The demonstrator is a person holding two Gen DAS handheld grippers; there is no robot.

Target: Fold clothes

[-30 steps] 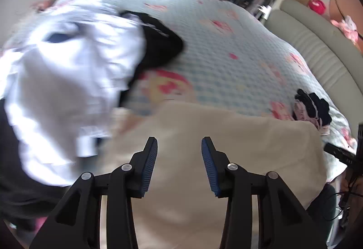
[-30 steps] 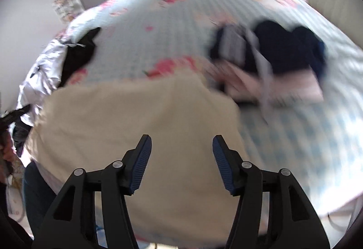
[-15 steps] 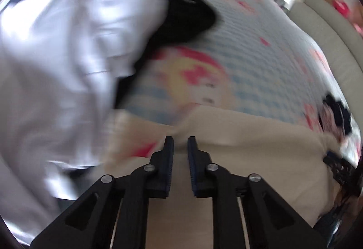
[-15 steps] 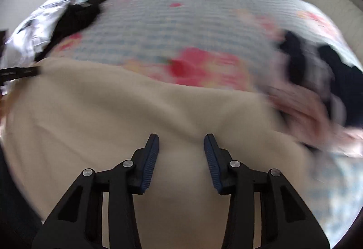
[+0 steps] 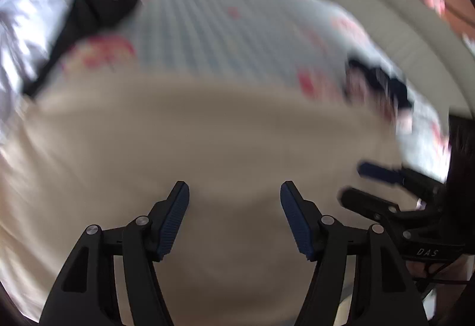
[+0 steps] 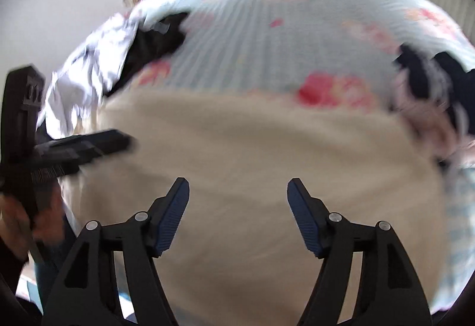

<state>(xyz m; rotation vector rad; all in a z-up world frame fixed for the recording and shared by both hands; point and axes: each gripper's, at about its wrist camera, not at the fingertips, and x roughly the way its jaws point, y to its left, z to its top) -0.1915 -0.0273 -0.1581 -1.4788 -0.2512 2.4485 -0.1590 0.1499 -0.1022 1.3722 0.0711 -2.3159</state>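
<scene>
A cream garment [image 5: 207,133] [image 6: 267,148] lies spread flat on the near part of the bed. My left gripper [image 5: 234,192] hovers over its near middle, jaws opening, nothing between the blue pads. My right gripper [image 6: 237,189] hangs over the same cloth further right, jaws also opening and empty. The right gripper [image 5: 386,192] shows at the right edge of the left wrist view. In the right wrist view the left gripper [image 6: 74,148] appears at the left, held by a hand [image 6: 17,222]. Both views are blurred.
The bed has a light blue quilt [image 5: 222,29] [image 6: 282,38] with pink prints. A white and black clothes heap [image 5: 59,29] [image 6: 118,59] lies at the left. A dark and pink pile [image 5: 377,82] [image 6: 430,88] sits at the right. A beige headboard [image 5: 400,29] borders the far right.
The left jaws closed nearly together over the cream cloth's far edge, then spread wide. The right jaws narrowed, then widened. Both grippers have drawn back over the garment and now stand closer together.
</scene>
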